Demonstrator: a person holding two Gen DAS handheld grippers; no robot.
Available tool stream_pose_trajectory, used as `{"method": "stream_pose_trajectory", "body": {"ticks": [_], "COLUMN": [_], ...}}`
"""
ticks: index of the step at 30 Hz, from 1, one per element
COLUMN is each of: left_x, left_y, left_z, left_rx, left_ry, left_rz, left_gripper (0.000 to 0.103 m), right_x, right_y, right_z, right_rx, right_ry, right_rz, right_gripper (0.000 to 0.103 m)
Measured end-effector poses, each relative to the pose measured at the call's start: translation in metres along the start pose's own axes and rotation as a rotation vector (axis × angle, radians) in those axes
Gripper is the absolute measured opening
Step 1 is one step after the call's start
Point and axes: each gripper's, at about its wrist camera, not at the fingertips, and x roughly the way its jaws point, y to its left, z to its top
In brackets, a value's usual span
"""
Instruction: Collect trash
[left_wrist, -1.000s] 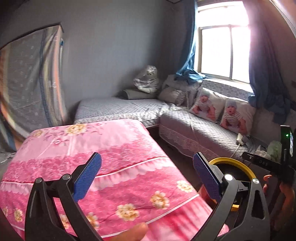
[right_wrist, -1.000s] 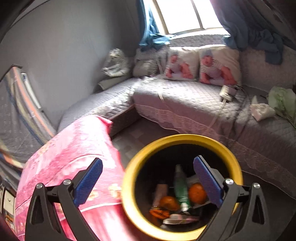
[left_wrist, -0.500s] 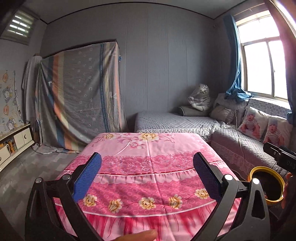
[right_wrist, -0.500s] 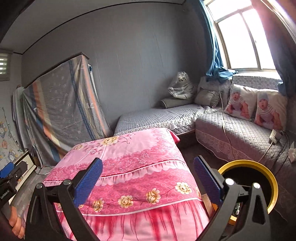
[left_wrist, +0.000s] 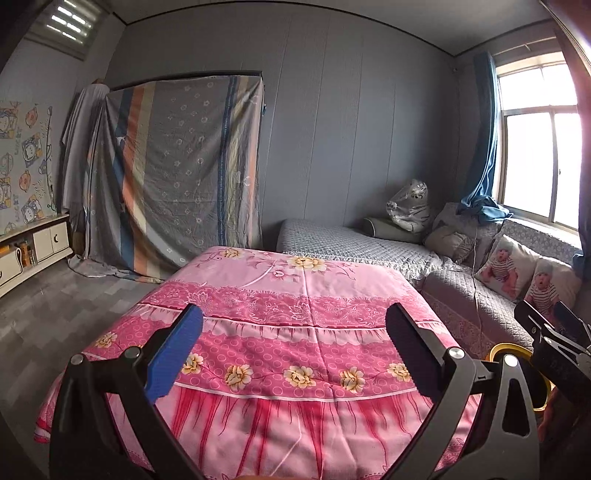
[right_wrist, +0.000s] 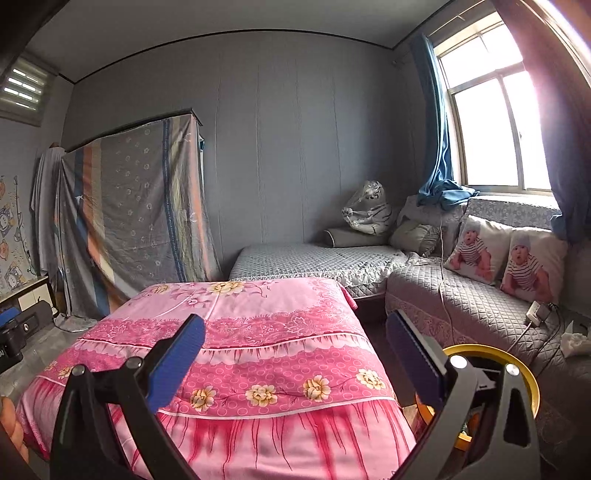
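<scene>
Claws frame both views, each with black arms and blue ribbed pads. The left claw (left_wrist: 293, 349) stands spread wide with nothing between its pads, held level over the near end of a pink floral-patterned cloth (left_wrist: 295, 306) that covers a low rectangular surface. The right claw (right_wrist: 295, 350) is likewise spread wide and holds nothing, above the same pink cloth (right_wrist: 236, 332).

The round yellow-rimmed trash bin (right_wrist: 517, 373) sits on the floor just beside the right edge of the pink surface, between it and the grey quilted corner sofa (right_wrist: 480, 310). In the right wrist view the claw's right arm hides much of the bin; a bit of orange shows inside, too small to name. In the left wrist view only a slice of the bin's yellow rim (left_wrist: 508, 349) shows, behind the left claw's right arm and below the front of the right claw (left_wrist: 554, 332).

On the sofa lean two cushions printed with babies in striped shirts (right_wrist: 506, 258). A white power strip with a cable (right_wrist: 535, 314) lies on the seat near them. A striped grey sheet (left_wrist: 177, 173) hangs over tall furniture against the back wall.
</scene>
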Motion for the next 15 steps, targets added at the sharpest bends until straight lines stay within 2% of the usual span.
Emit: {"method": "stream_pose_trajectory", "body": {"ticks": [15], "left_x": [0.001], "left_y": [-0.004], "left_z": [0.0004], "left_rx": [-0.012], "left_ry": [0.015], "left_rz": [-0.009], "left_gripper": [0.095], "right_x": [0.0068], "right_y": [-0.0059], "right_z": [-0.0051], "right_rx": [0.019], "right_ry": [0.031], "right_rz": [0.015], "right_gripper": [0.095]}}
